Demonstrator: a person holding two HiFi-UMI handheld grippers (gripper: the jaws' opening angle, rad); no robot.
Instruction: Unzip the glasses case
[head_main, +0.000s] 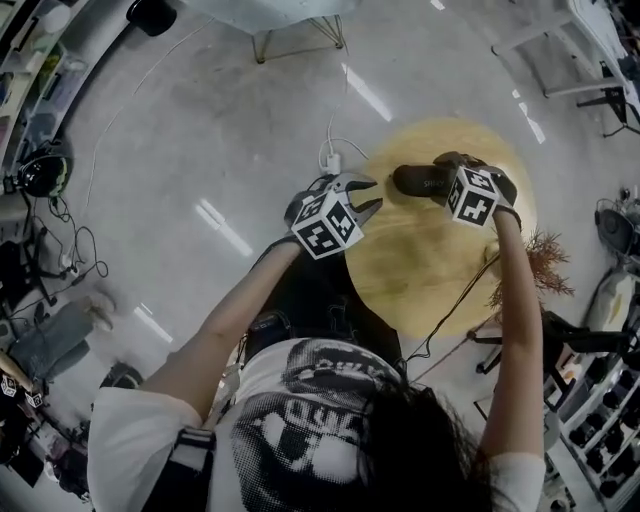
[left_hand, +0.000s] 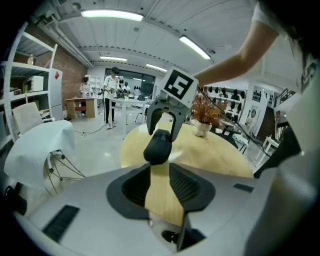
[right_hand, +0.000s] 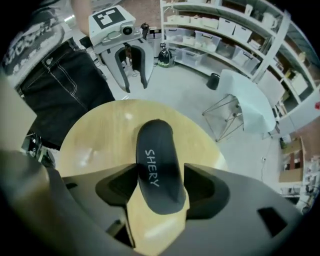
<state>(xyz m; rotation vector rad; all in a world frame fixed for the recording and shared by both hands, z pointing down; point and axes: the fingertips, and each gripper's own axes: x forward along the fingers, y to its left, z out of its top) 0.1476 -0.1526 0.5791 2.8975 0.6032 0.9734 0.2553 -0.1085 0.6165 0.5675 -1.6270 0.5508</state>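
Note:
A black zipped glasses case (head_main: 418, 180) with white lettering lies on the round wooden table (head_main: 420, 270). In the right gripper view the case (right_hand: 156, 160) runs lengthwise between the pads of my right gripper (right_hand: 159, 185), which points straight down over it. The jaws stand wide, and I see no pad pressing on the case. My left gripper (left_hand: 159, 172) is open and empty, hovering near the table's edge and aimed at the near end of the case (left_hand: 158, 146). From the head view, the left gripper (head_main: 372, 195) sits just left of the case and the right gripper (head_main: 450, 180) above it.
A small pot of dried reddish twigs (left_hand: 204, 117) stands at the far side of the table. A white chair (right_hand: 245, 107) stands on the floor beyond the table. A white cable and plug (head_main: 332, 160) lie on the floor by the table's edge. Shelves line the room's walls.

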